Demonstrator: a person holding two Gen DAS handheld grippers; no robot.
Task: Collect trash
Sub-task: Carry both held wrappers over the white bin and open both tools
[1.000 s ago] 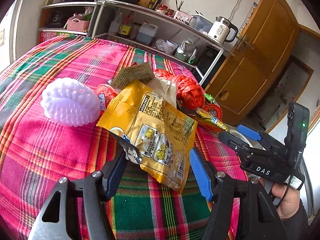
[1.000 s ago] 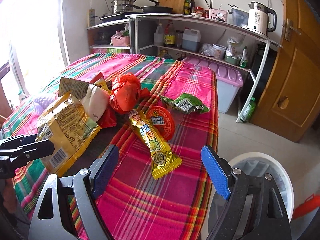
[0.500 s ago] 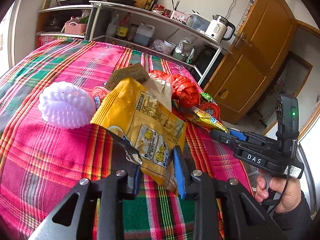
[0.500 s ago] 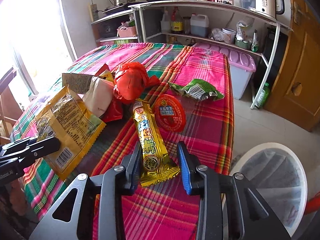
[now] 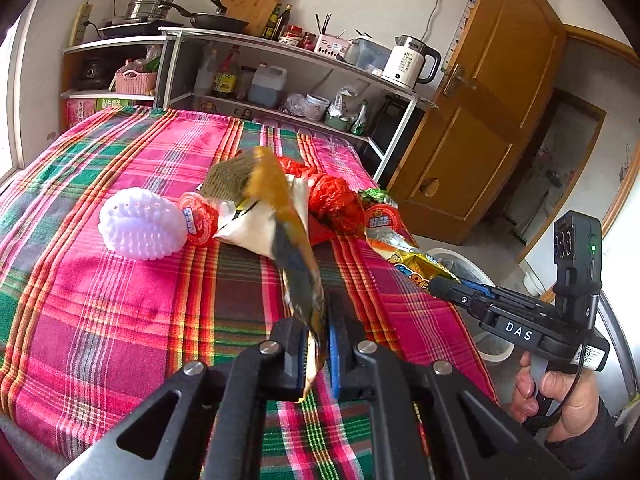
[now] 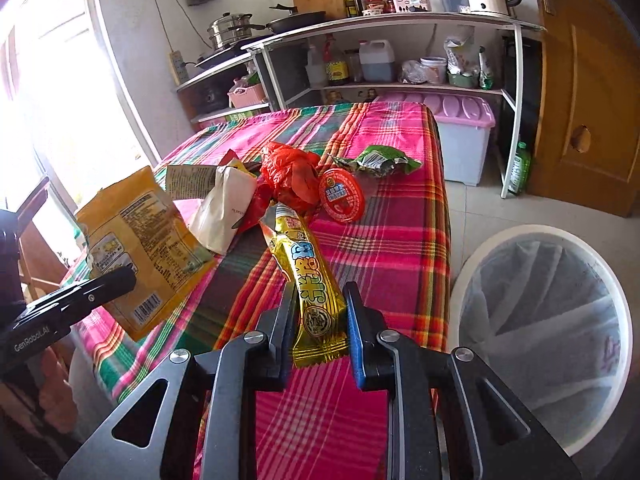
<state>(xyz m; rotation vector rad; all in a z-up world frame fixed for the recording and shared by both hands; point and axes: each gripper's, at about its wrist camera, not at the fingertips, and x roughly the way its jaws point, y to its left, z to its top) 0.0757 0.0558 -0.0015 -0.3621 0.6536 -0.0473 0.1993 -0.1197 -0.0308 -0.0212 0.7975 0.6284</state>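
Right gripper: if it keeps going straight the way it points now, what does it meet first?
The right gripper, shut on the gold snack wrapper, points toward the red round lid and red plastic bag. Probably the lid first, though depth is unclear.

Daylight floods in from the window point(image 6: 60, 92), which is blown out white in the right wrist view. Both fisheye views bend straight lines and darken at the corners. The yellow bag point(image 5: 288, 240) is motion-blurred in the left wrist view.
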